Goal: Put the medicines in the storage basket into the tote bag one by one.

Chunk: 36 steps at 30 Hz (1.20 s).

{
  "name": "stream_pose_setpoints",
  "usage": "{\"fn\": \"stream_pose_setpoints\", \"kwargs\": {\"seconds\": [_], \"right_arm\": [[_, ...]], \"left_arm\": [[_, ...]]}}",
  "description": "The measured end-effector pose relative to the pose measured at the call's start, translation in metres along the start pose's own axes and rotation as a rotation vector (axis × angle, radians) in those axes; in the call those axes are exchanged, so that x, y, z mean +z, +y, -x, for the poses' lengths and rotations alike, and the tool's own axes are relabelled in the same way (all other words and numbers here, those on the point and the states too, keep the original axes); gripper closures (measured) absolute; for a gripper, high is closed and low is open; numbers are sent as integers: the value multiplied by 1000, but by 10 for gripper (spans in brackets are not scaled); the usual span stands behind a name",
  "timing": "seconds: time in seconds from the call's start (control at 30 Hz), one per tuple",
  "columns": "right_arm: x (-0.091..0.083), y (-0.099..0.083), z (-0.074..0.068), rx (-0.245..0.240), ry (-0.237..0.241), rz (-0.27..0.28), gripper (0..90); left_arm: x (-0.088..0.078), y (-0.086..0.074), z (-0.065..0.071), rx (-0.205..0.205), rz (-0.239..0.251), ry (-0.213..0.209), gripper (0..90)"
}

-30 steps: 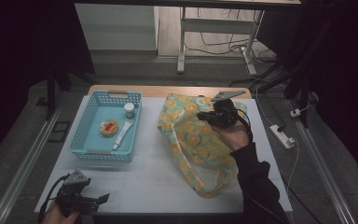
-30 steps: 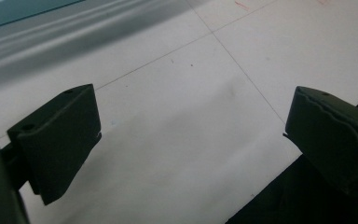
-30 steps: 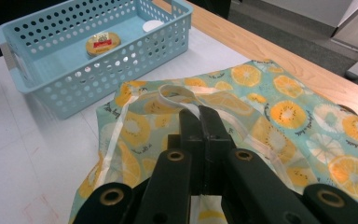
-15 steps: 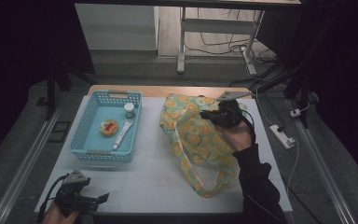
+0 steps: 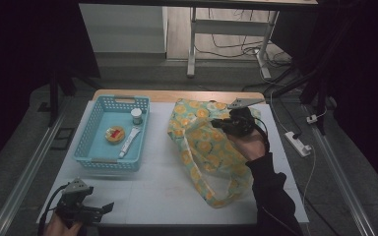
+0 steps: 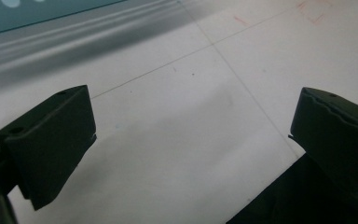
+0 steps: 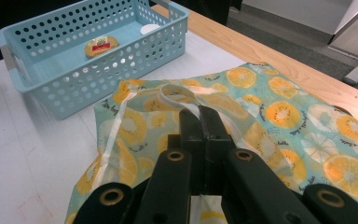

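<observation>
Teal cloth bag point(image 5: 211, 147) w/ orange & yellow citrus-slice print, pale handles; light blue perforated basket point(image 5: 94, 147); white counter point(image 5: 147, 187) w/ wood edge; black tongs point(image 7: 199, 116).

Dim room all around, grey floor point(image 5: 142, 69) beyond a white-topped table point(image 5: 162, 182) with wooden far edge. Metal desk legs point(image 5: 193, 44) behind, cables trailing, white power strip point(image 5: 298, 143) lying at right.

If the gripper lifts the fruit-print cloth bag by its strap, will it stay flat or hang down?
The fruit-print bag probably sags: its thin cloth lies wrinkled on the table. It looks flat and likely light. The right gripper pinches only the strap, so the body may swing.
</observation>
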State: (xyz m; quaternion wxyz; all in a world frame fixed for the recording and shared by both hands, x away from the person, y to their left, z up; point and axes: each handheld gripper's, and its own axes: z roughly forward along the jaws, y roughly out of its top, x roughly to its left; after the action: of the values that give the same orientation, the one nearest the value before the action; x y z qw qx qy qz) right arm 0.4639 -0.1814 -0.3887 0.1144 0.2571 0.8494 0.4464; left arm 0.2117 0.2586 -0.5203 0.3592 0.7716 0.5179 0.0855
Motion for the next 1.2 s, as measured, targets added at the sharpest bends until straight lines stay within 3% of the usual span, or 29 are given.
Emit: {"fn": "stream_pose_setpoints", "kwargs": {"seconds": [0.27,0.4,0.57,1.0,1.2], "right_arm": [[1,-1,-1,-13,0,-2,893],[0,-3,-1,-16,2,-4,893],[1,-3,-2,-28,1,-2,893],[-1,-4,1,-15,4,1,893],[0,-6,2,-14,1,-8,894]], "left_arm": [[-3,4,0,24,26,-8,0],[-6,7,-2,18,55,-48,0],[-8,13,-2,36,69,-67,0],[-14,34,-3,50,98,-40,0],[-13,52,-8,59,101,-20,0]]}}
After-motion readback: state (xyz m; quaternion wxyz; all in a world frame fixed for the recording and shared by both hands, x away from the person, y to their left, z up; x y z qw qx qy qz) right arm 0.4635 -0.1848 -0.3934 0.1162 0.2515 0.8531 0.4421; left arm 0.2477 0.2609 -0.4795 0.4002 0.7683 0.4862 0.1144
